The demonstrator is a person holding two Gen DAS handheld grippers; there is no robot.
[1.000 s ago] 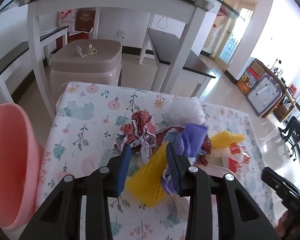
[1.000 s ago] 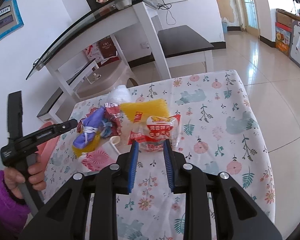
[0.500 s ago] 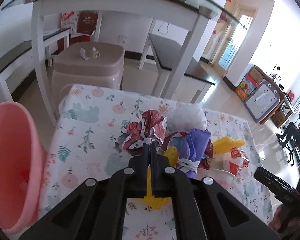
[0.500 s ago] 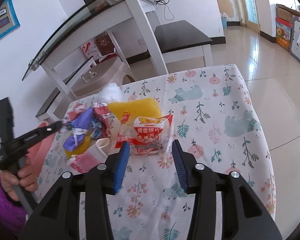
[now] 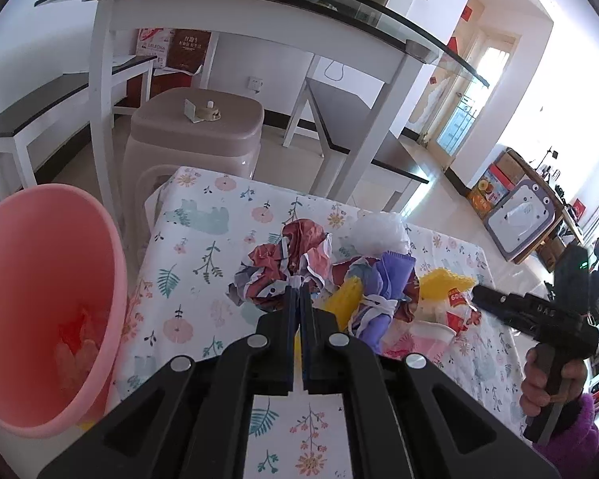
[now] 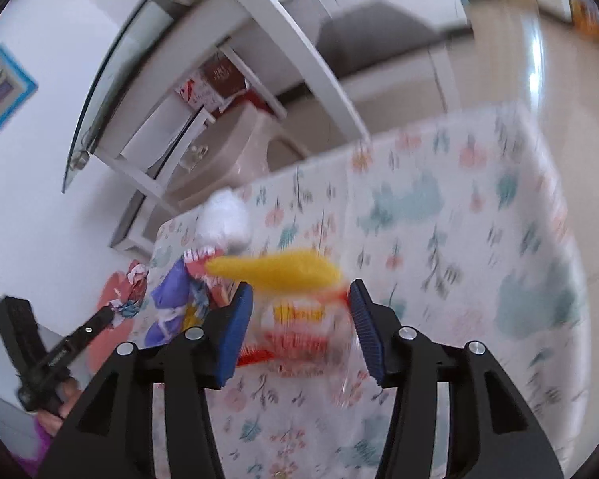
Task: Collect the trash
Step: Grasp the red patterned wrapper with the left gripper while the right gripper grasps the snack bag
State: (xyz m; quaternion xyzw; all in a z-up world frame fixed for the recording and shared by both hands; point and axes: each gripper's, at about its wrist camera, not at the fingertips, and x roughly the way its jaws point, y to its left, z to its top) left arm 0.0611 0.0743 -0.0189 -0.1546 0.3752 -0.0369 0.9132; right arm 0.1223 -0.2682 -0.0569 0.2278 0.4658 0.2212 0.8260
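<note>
Left wrist view first: our left claw [image 5: 299, 299] has its blue pads pressed nearly together, and it looks like it's pinching something thin at the near edge of the trash pile, probably a bit of the crumpled red-and-white wrapper [image 5: 287, 263] or the yellow foam net [image 5: 345, 303] beside it. We honestly can't tell which one is caught, since the pads hide the contact. Pinching at the edge makes sense: loose wrappers give you a flap to grab there without dragging the whole heap along.

Just past the claw, the pile sits mid-surface on the floral tablecloth [image 5: 203, 239], with a purple wrapper [image 5: 387, 279] and a white plastic wad [image 5: 379, 233] behind it. The pink bin [image 5: 48, 303] stands right off the left edge of the surface, close enough that we'd guess it's the drop spot; something already lies at its bottom.

Over on the right wrist view, which is pretty blurry, our right claw [image 6: 299, 321] is spread wide with nothing gripped, its pads straddling a red-and-white snack bag [image 6: 295, 327]. That looks like a lineup for a grab. Another yellow foam net [image 6: 275, 269] lies just beyond the bag.
</note>
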